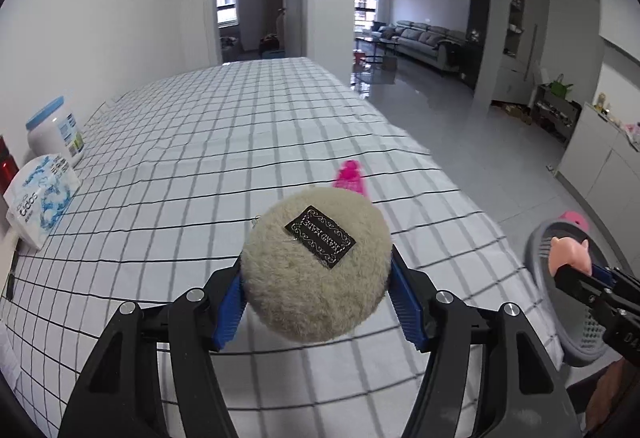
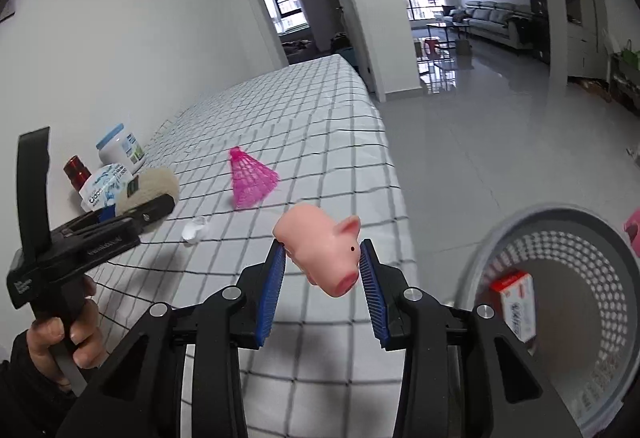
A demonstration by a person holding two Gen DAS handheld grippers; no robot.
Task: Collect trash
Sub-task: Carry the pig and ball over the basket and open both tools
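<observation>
The right gripper (image 2: 323, 270) pinches a rubbery pink pig (image 2: 324, 252) by its flanks, lower centre; it looks light and squashy. The left gripper (image 1: 316, 290) squeezes a soft fluffy puff (image 1: 316, 270) likewise.

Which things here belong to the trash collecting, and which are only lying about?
Belong to the job:
- fluffy round puff, held in the left tongs
- pink toy pig, held in the right tongs
- grey basket, a box already inside
- pink shuttlecock and small white scrap, probably next

Just lying about:
- white jar
- tissue pack
- red bottle
</observation>
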